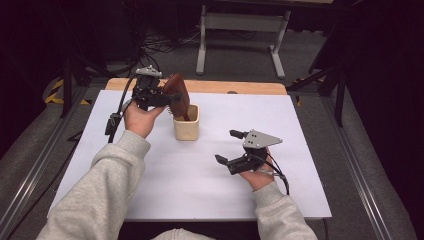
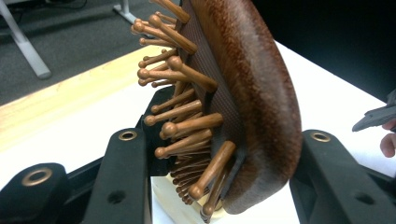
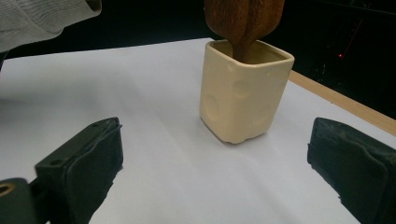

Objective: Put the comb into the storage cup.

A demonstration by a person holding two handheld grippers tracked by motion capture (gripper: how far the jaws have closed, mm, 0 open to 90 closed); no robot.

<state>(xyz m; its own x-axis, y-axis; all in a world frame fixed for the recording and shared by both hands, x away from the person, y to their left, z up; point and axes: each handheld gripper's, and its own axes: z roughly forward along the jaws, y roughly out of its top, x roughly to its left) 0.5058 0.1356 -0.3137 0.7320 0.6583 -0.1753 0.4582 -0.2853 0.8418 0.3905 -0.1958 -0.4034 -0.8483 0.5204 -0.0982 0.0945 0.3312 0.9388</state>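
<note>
wooden brush (image 2: 252,93) sits squeezed in the left tongs (image 1: 159,98), handle end down in the cream cup (image 1: 186,125) just below them so it stands up. right tongs (image 1: 235,148), near the cup, wait wide apart, holding nothing.

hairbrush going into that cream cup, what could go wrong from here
1. The cup is small and stands free on the white table; the right gripper waits open beside it, not steadying it, so a sideways push from the handle might tip or slide it.
2. The left gripper clamps the hairbrush across its bristled head; the brush could twist in that grip.
3. Most of the brush stands above the rim, so once released it may topple the cup.
</note>
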